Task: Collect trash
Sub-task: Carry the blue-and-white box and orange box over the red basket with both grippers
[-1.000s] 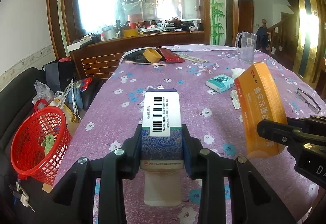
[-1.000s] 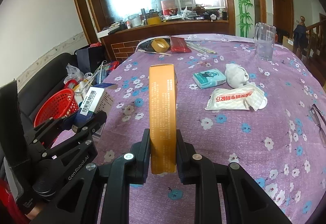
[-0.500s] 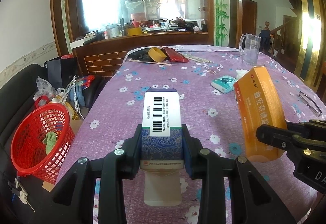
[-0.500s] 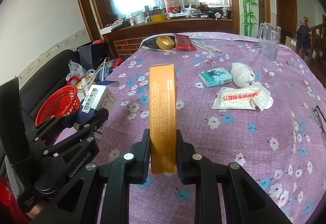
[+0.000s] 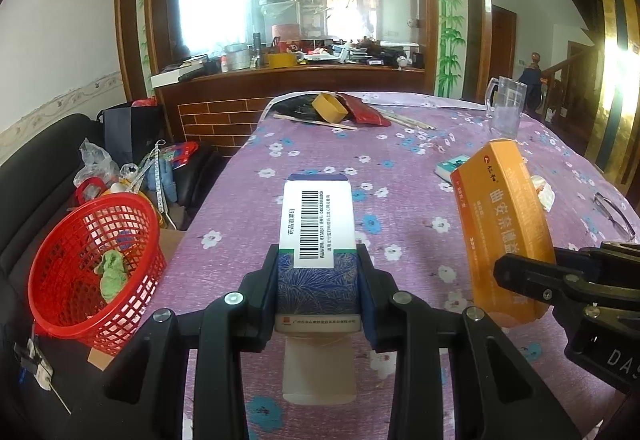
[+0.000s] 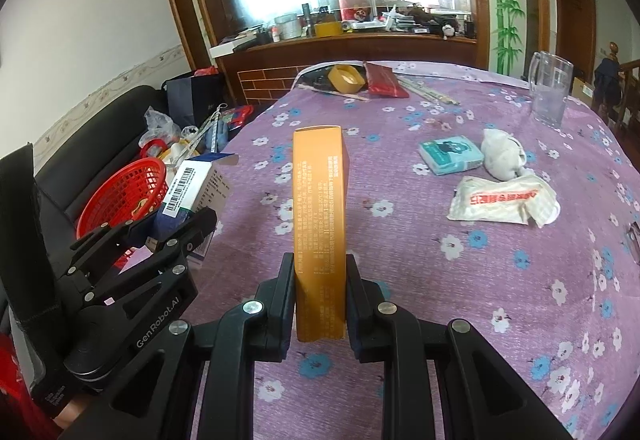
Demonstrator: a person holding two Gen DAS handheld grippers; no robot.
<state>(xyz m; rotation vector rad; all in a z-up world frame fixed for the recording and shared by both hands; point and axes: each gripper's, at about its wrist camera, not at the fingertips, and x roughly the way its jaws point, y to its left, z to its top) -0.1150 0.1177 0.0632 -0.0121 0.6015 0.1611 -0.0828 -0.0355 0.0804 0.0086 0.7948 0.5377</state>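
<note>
Both grippers carry trash above the table (image 5: 304, 144): left gripper (image 5: 318, 292) clamps the blue-white medicine box (image 5: 318, 236), right gripper (image 6: 320, 296) clamps the orange box (image 6: 320, 208), presumably bound for the red basket (image 5: 60, 304) beside the table.

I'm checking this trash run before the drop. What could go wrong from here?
The red basket sits off the table's left edge, so the blue-and-white box in the left tool could miss its rim. The orange box is pinched low in the right tool and may tip or hit the left tool.
</note>
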